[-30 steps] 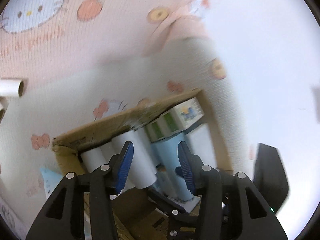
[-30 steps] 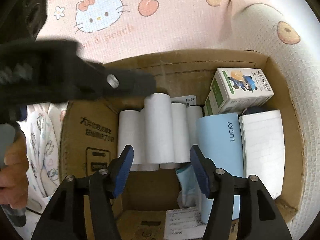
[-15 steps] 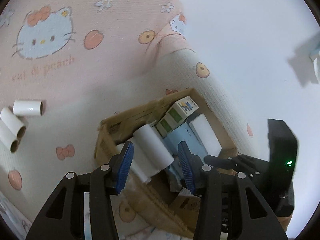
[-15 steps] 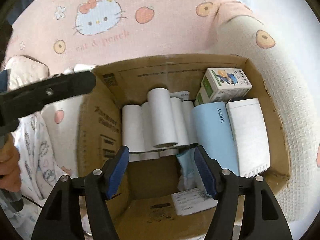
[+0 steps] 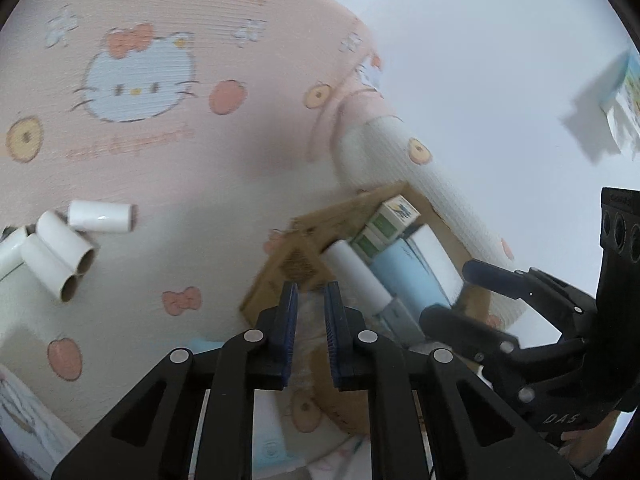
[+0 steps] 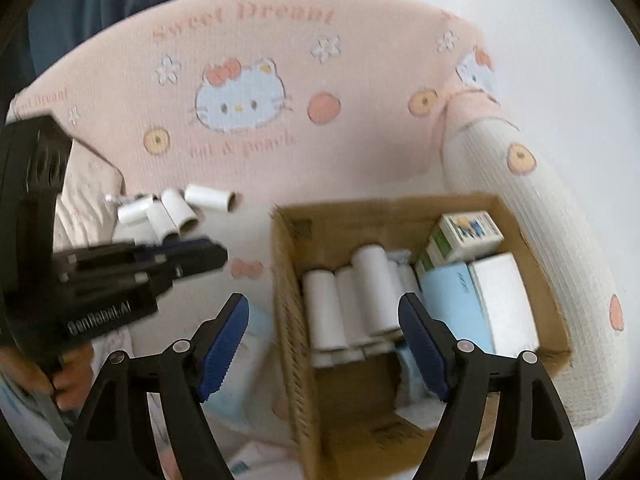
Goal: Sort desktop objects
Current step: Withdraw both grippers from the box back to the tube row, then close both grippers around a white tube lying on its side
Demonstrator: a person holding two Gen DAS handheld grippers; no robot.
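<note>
A cardboard box (image 6: 288, 280) on a pink cat-print blanket holds several white paper rolls (image 6: 372, 292), small green-and-white cartons (image 6: 460, 236), a light blue pack (image 6: 452, 304) and a white box (image 6: 504, 300). More white rolls (image 6: 176, 212) lie loose on the blanket left of the box, also seen in the left wrist view (image 5: 60, 256). My right gripper (image 6: 322, 300) hangs above the box's left wall and the rolls, its jaws opening wide with nothing between them. My left gripper (image 5: 311, 292) is left of the box (image 5: 296, 264); its jaws are closing, almost together, with nothing between them.
A white quilted bolster (image 6: 540, 240) borders the box on the right, with a white wall behind it. Printed soft packs (image 6: 248, 344) lie at the lower left of the box. A hand (image 6: 72, 380) holds the left gripper's handle. Dark blue cloth (image 6: 100, 8) shows at the far top left.
My left gripper swung left, away from the box, and its jaws closed from wide to nearly together. My right gripper pulled up and back from the box and spread wider.
</note>
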